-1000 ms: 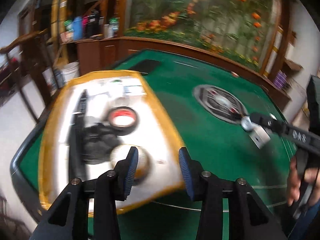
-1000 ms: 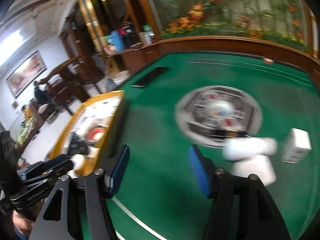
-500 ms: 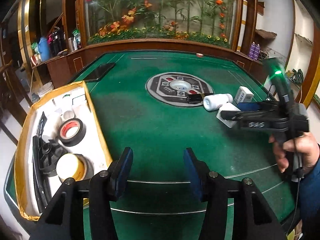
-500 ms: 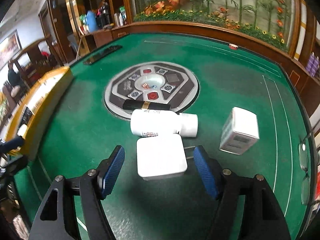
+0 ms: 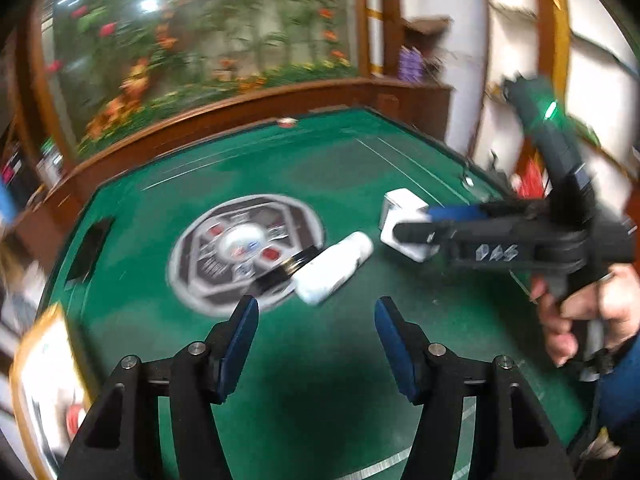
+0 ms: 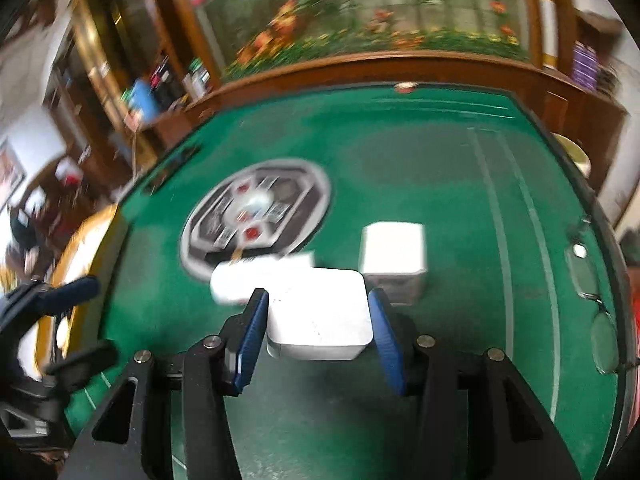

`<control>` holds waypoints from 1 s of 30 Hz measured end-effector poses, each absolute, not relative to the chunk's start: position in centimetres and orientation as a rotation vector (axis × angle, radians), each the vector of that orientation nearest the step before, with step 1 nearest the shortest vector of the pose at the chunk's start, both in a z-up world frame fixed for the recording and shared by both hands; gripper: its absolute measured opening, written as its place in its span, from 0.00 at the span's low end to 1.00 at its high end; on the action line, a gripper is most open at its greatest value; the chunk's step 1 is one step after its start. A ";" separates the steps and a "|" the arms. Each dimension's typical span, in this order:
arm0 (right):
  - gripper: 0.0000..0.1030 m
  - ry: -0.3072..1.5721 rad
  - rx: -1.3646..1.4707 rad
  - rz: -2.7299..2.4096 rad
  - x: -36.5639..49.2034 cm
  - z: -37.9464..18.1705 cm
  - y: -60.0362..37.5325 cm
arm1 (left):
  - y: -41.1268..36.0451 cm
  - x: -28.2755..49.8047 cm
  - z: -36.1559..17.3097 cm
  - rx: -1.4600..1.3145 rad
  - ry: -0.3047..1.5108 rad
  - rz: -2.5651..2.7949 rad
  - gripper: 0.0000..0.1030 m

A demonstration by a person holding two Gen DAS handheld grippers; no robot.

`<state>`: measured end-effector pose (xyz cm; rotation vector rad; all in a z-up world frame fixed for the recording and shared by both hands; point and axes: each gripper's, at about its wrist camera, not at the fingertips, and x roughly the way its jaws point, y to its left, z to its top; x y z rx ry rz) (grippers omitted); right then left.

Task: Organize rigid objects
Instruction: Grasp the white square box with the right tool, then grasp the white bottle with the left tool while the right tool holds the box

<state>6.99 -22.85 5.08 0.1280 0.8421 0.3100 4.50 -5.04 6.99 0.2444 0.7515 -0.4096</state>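
On the green table (image 5: 320, 360) a white bottle (image 5: 334, 268) lies on its side against a thin black stick (image 5: 288, 266), just beyond my left gripper (image 5: 316, 308). Its jaws are opening, with nothing between them. My right gripper (image 6: 316, 300) has its jaws closing on a flat white square box (image 6: 320, 316), and both blue pads touch the box's sides. From the left wrist view that right gripper (image 5: 408, 224) holds the same box (image 5: 414, 252). A taller white box (image 6: 394, 252) stands right behind it. The bottle (image 6: 240, 284) is blurred at the flat box's left.
A yellow-rimmed tray (image 5: 24, 360) of items sits at the table's left edge. A round grey centre panel (image 5: 240, 248) is set into the felt. A black phone (image 5: 90, 248) lies far left and glasses (image 6: 588, 276) at the right rim. A person's hand (image 5: 576, 312) grips the right tool.
My left gripper swung from over the tray to the table's middle and its jaws widened. My right gripper came forward over the flat white box and closed in on it.
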 end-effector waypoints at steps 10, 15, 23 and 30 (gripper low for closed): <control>0.48 0.814 0.267 0.266 7.5 6.1 -25.7 | -11.0 10.1 2.6 0.513 0.846 -0.425 0.41; 0.48 0.806 0.282 0.276 7.1 6.3 -25.8 | -11.7 9.7 2.0 0.514 0.838 -0.411 0.38; 0.48 0.831 0.260 0.301 6.9 5.9 -24.8 | -9.1 5.5 2.3 0.281 0.875 -0.360 0.37; 0.48 0.887 0.151 0.402 5.9 4.6 -20.4 | -4.0 0.4 2.3 0.150 0.903 -0.272 0.37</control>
